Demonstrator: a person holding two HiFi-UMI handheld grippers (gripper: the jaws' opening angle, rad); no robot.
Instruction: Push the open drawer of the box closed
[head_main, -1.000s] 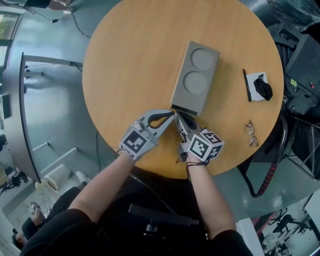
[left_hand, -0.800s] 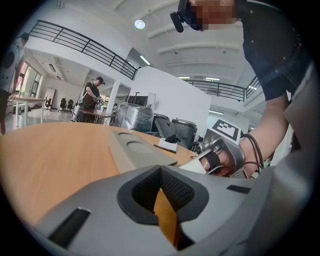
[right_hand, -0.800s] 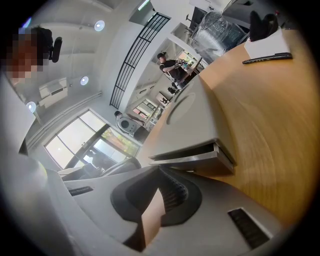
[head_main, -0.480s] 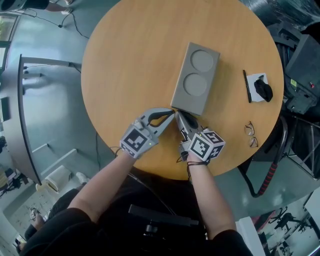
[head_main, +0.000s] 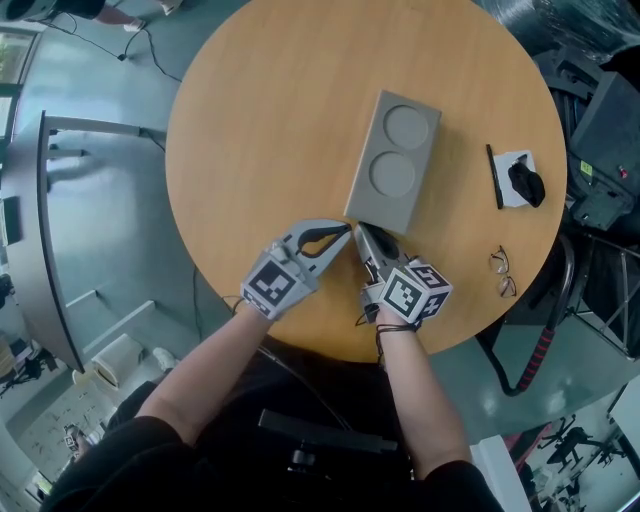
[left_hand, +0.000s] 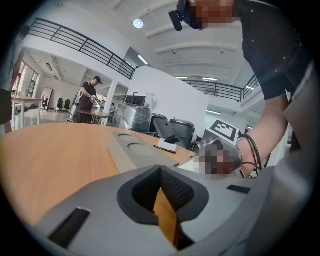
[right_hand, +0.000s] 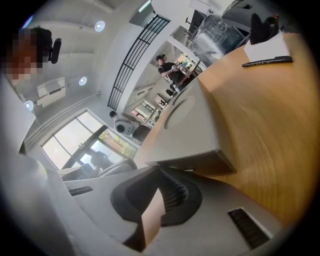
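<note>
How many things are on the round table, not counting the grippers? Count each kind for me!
box: 1
pen: 1
glasses: 1
white paper: 1
black object on that paper: 1
Total: 5

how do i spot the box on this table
On the round wooden table, look just beyond the tips of the left gripper and right gripper. The box is the long grey block, the only thing with two round recesses on top.

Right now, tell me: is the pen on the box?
No, the pen lies on the table, well apart from the box.
</note>
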